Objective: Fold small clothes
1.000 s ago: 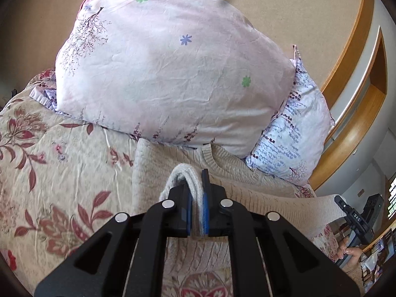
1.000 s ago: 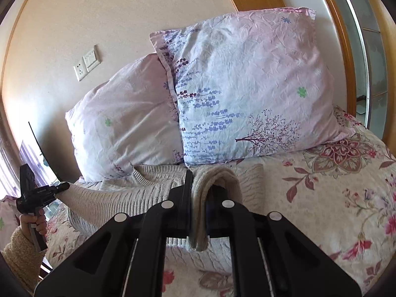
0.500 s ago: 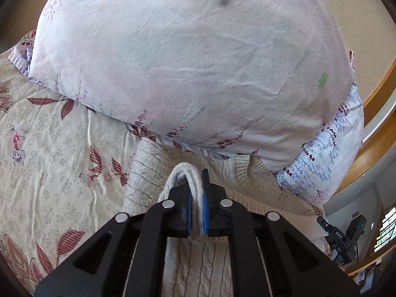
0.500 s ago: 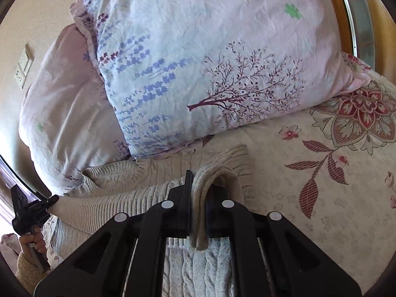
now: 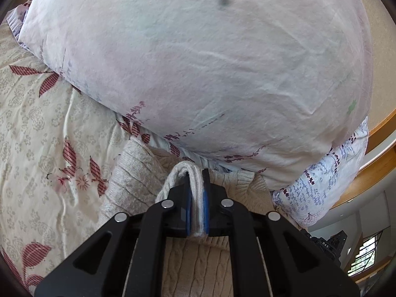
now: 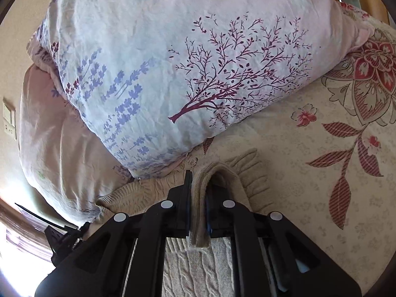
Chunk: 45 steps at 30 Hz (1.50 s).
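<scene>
- Fingers of your left gripper (image 5: 197, 198) are clenched on a fold of the cream knit sweater (image 5: 193, 267); your right gripper (image 6: 198, 203) is opening, knit between its jaws.
- Sweater lies on the floral bedspread (image 5: 37, 148), hem carried up to the pillows (image 5: 198, 61).
- Lay both corners level before letting go.
- Both grippers are lower and closer to the pillows than a second ago.

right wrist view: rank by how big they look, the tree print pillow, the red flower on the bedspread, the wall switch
1. tree print pillow, by far the largest
2. red flower on the bedspread
3. wall switch, smallest, though it sits farther back, so true size is unsure
</scene>
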Available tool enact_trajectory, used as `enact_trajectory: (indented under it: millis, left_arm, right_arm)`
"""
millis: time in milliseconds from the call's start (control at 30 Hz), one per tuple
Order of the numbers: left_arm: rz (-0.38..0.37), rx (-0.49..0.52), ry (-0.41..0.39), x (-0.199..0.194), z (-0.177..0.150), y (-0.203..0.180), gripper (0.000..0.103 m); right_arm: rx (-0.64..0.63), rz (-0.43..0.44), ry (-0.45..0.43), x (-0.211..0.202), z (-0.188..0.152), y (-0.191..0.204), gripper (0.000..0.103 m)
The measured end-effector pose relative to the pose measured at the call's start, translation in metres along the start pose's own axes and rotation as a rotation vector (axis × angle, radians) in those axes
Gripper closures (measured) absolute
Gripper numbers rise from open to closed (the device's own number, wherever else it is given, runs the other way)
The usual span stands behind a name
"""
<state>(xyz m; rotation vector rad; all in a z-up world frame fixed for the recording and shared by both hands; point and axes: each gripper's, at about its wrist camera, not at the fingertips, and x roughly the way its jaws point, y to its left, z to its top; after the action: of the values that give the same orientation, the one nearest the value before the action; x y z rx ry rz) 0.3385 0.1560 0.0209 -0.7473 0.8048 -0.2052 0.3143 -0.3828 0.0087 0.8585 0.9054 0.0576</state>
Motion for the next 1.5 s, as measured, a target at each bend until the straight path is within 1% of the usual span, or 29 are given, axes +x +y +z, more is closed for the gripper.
enact_trajectory:
  millis: [33, 67, 100, 133, 167, 200, 233, 300, 367, 400, 433, 467, 533, 667, 767, 867, 967, 1000, 1033, 1067, 1100, 1133, 1167, 1333, 1400, 1467, 1500]
  left_arm:
    - [-0.009, -0.007, -0.003, 0.000, 0.000, 0.000, 0.092]
    - [-0.025, -0.010, -0.006, -0.001, 0.000, -0.001, 0.084]
    - [-0.039, -0.013, -0.013, -0.002, 0.001, -0.002, 0.079]
    - [-0.050, -0.016, -0.027, -0.005, 0.002, -0.002, 0.068]
    - [-0.058, -0.018, -0.047, -0.009, 0.003, -0.003, 0.059]
    - [-0.064, -0.016, -0.069, -0.014, 0.003, -0.003, 0.056]
    - [-0.070, -0.012, -0.086, -0.019, 0.004, -0.003, 0.052]
    - [-0.075, 0.003, -0.095, -0.028, 0.003, -0.004, 0.052]
    - [-0.074, 0.048, -0.088, -0.037, 0.000, -0.005, 0.052]
    - [-0.056, 0.084, -0.081, -0.041, -0.003, -0.006, 0.052]
    - [-0.036, 0.124, -0.075, -0.045, -0.006, -0.007, 0.053]
    - [-0.013, 0.171, -0.068, -0.049, -0.010, -0.008, 0.056]
    - [0.034, 0.254, -0.056, -0.057, -0.018, -0.007, 0.056]
    - [0.133, 0.387, -0.032, -0.065, -0.037, -0.008, 0.056]
    - [0.176, 0.455, -0.011, -0.069, -0.051, -0.006, 0.056]
    - [0.207, 0.477, 0.013, -0.064, -0.061, -0.005, 0.056]
    - [0.237, 0.462, 0.038, -0.060, -0.066, 0.005, 0.057]
    - [0.239, 0.460, 0.039, -0.058, -0.067, 0.007, 0.057]
    - [0.241, 0.458, 0.038, -0.058, -0.069, 0.008, 0.058]
    - [0.242, 0.456, 0.036, -0.059, -0.070, 0.009, 0.061]
    - [0.241, 0.452, 0.032, -0.060, -0.070, 0.009, 0.063]
    - [0.238, 0.448, 0.029, -0.061, -0.071, 0.010, 0.066]
    - [0.236, 0.446, 0.027, -0.063, -0.071, 0.010, 0.068]
    - [0.255, 0.468, 0.000, -0.071, -0.079, 0.008, 0.069]
    - [0.262, 0.474, -0.023, -0.076, -0.081, 0.006, 0.069]
    - [0.243, 0.496, -0.019, -0.078, -0.085, 0.003, 0.066]
    - [0.249, 0.512, -0.014, -0.077, -0.087, 0.000, 0.066]
  right_arm:
    - [0.013, 0.022, -0.001, 0.000, 0.002, 0.001, 0.071]
    - [0.021, 0.045, -0.007, -0.001, 0.004, 0.003, 0.060]
    - [0.028, 0.075, -0.017, -0.003, 0.006, 0.005, 0.044]
    - [0.031, 0.104, -0.036, -0.006, 0.008, 0.008, 0.038]
    - [0.023, 0.113, -0.062, -0.010, 0.009, 0.011, 0.037]
    - [0.009, 0.115, -0.082, -0.013, 0.011, 0.015, 0.037]
    - [-0.007, 0.119, -0.095, -0.017, 0.012, 0.018, 0.037]
    - [-0.032, 0.102, -0.112, -0.025, 0.013, 0.022, 0.037]
    - [-0.084, 0.064, -0.124, -0.036, 0.010, 0.025, 0.037]
    - [-0.118, 0.029, -0.131, -0.042, 0.008, 0.025, 0.040]
    - [-0.153, -0.008, -0.133, -0.048, 0.005, 0.025, 0.046]
    - [-0.183, -0.032, -0.130, -0.051, 0.002, 0.025, 0.047]
    - [-0.222, -0.081, -0.117, -0.061, -0.007, 0.017, 0.052]
    - [-0.271, -0.138, -0.083, -0.078, -0.028, 0.000, 0.054]
    - [-0.281, -0.143, -0.051, -0.081, -0.046, -0.007, 0.054]
    - [-0.302, -0.152, -0.020, -0.082, -0.059, -0.011, 0.056]
    - [-0.319, -0.155, 0.010, -0.074, -0.065, -0.007, 0.063]
    - [-0.321, -0.151, 0.017, -0.074, -0.066, -0.007, 0.068]
    - [-0.325, -0.149, 0.023, -0.073, -0.068, -0.007, 0.069]
    - [-0.331, -0.153, 0.024, -0.073, -0.070, -0.007, 0.071]
    - [-0.339, -0.160, 0.018, -0.074, -0.072, -0.006, 0.076]
    - [-0.347, -0.164, 0.009, -0.074, -0.073, -0.005, 0.084]
    - [-0.355, -0.166, 0.010, -0.074, -0.073, -0.004, 0.086]
    - [-0.361, -0.161, 0.006, -0.077, -0.077, -0.002, 0.086]
    - [-0.351, -0.157, 0.011, -0.078, -0.079, -0.002, 0.086]
    - [-0.343, -0.152, 0.015, -0.078, -0.079, -0.003, 0.086]
    - [-0.342, -0.151, 0.016, -0.077, -0.079, -0.003, 0.086]
